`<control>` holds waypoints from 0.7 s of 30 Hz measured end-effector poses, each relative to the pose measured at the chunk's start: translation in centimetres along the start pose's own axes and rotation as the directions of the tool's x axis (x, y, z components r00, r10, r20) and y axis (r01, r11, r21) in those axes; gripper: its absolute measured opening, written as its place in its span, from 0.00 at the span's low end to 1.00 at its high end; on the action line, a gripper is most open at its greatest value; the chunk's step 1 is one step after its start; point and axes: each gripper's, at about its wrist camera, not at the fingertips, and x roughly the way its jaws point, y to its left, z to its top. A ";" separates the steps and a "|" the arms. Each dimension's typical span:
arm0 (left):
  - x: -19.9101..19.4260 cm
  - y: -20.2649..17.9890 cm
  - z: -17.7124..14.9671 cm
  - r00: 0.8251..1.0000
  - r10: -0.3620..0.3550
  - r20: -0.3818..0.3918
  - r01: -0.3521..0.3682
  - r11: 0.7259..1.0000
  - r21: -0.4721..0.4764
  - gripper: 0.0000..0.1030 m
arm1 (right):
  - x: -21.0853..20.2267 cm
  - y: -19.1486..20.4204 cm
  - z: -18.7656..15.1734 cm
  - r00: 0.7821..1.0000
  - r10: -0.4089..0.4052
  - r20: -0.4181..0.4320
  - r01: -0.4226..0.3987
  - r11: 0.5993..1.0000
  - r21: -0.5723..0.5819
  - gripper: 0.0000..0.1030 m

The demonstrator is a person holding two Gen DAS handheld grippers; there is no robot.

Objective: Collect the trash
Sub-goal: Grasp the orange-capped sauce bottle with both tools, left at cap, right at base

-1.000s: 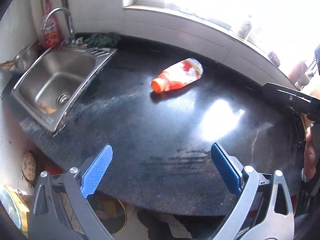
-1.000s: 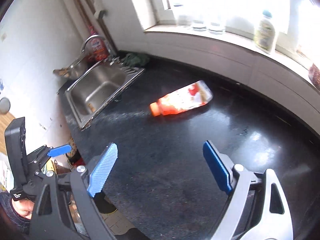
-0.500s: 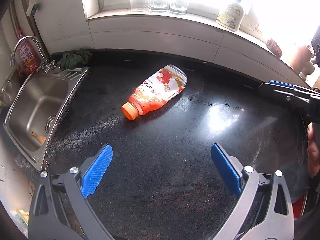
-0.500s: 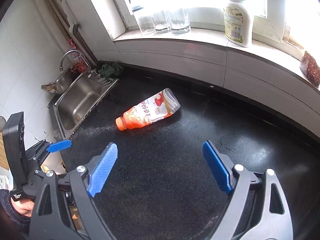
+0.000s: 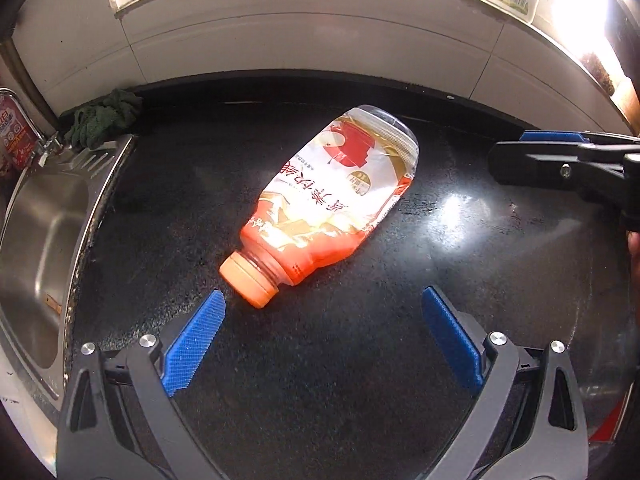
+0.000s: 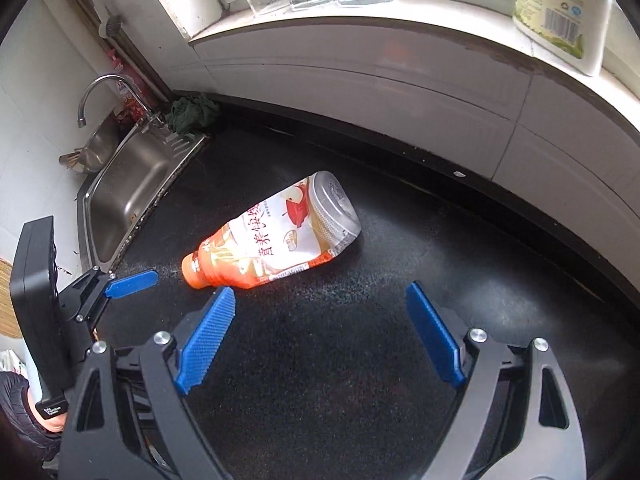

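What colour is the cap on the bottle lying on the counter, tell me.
Orange cap, clearest in the left wrist view.

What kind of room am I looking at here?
Most likely a home kitchen: a steel sink with a curved tap is set into a black countertop, and a window sill holds glasses and a bottle.

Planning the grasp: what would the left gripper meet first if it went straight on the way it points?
Probably the bare black countertop: the open left gripper aims steeply down, just short of the bottle's orange cap. Depth is unclear.
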 end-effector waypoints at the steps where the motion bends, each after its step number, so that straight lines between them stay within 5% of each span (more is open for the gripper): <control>1: 1.2 0.2 0.4 1.000 0.000 -0.017 0.000 1.000 -0.003 0.93 | 1.1 0.0 0.7 1.000 0.005 -0.011 -0.005 1.000 -0.003 0.82; 11: 6.7 1.7 2.8 0.998 -0.011 -0.064 0.012 1.000 0.028 0.94 | 10.4 -1.3 4.1 0.994 -0.007 -0.114 0.006 1.000 -0.006 0.81; 15: 7.3 1.3 3.1 0.998 -0.037 -0.045 0.040 0.998 0.058 0.93 | 11.6 -1.0 4.1 0.992 -0.010 -0.128 0.003 0.999 -0.047 0.67; 21: 7.2 1.2 3.3 0.999 -0.040 -0.036 0.043 0.996 0.079 0.75 | 10.6 -2.1 4.3 0.995 0.010 -0.100 -0.011 1.000 -0.015 0.61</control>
